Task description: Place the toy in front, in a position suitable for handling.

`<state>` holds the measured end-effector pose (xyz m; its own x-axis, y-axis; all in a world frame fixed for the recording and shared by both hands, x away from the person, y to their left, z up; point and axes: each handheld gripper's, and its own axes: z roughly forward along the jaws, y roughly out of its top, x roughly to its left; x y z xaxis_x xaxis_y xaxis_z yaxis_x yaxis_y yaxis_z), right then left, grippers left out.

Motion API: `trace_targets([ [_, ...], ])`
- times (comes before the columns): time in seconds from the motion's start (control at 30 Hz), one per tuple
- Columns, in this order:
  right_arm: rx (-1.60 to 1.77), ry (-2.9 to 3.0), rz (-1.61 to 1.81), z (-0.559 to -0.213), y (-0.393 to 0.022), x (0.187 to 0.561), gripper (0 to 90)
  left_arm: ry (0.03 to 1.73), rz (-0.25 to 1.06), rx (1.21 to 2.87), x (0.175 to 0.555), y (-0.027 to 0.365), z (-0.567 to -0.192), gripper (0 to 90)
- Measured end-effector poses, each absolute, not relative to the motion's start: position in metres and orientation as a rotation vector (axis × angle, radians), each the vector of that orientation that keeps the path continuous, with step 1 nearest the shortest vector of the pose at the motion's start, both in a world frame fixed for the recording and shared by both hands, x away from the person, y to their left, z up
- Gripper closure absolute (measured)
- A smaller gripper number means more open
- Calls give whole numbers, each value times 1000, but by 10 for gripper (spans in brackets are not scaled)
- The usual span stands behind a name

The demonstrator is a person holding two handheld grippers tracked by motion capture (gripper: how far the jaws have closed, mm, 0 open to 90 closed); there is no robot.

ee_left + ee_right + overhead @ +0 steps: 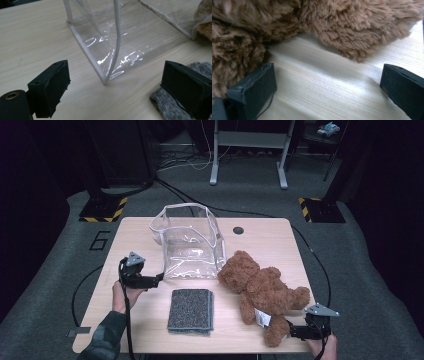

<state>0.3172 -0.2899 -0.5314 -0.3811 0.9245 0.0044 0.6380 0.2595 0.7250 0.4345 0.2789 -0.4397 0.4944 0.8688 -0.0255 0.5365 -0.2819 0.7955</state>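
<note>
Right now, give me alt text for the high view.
A brown teddy bear, a clear bag and a grey cloth lie on a wooden table. A hand-held gripper points at the bag; another sits by the bear's leg.

Glossy clear plastic bag (192,245); plush bear (262,290); matt wood table (265,232).

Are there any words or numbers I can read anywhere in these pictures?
"6" is a big dark number on the grey floor, left of the table.
The white tag on the teddy bear is too small to read.
Nothing is written on the clear bag or the grey cloth.
</note>
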Motion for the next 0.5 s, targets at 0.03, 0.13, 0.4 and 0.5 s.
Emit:
trace_targets([
  [0.03,1417,2113,910,-531,-290,317,0,1149,549,1963,441,276,-436,122],
  [0.13,1419,2112,910,-531,-290,317,1,1144,536,1958,454,271,-432,157],
  [0.4,1419,2111,910,-531,-290,317,1,1145,555,1960,473,261,-430,339],
  [0.5,1421,2110,909,-531,-290,317,2,1141,585,1958,476,258,-432,407],
])
